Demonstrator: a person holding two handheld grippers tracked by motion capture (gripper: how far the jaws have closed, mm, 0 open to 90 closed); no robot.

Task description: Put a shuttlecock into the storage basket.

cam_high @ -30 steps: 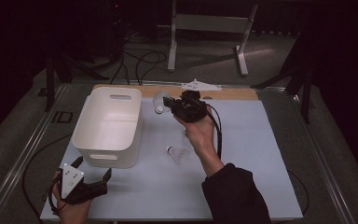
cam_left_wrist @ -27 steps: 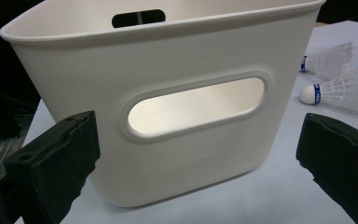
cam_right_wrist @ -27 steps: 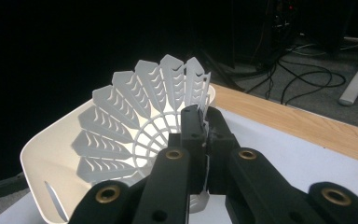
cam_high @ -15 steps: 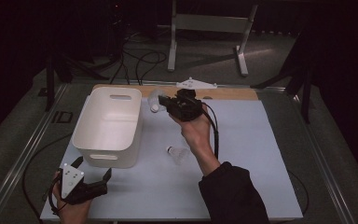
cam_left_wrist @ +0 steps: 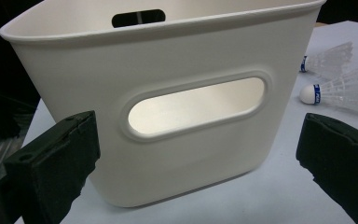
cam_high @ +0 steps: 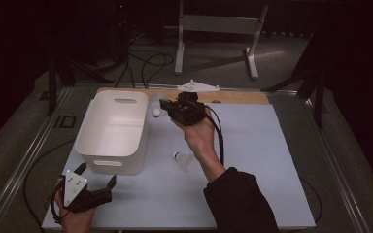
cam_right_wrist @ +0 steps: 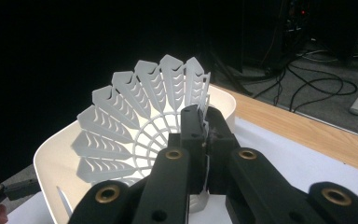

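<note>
Clamping the skirt edge of a shuttlecock (cam_right_wrist: 135, 121) between its closed jaws, the right tool (cam_high: 167, 108) is held above the desk (cam_high: 252, 160), at the far right corner of the bin (cam_high: 114, 131). In the right tool's own view the white plastic skirt fans out up and left of the jaw tips, with the bin's open mouth behind and below it. From above, the cork end (cam_high: 155, 112) shows just left of the tool, beside the bin rim. The left tool (cam_high: 97, 187) rests low on the desk with jaws wide apart and nothing between them, facing the bin's near wall and its handle slot (cam_left_wrist: 196, 106). Two more shuttlecocks (cam_left_wrist: 340, 86) lie on the desk right of and beyond that tool's right jaw.
</note>
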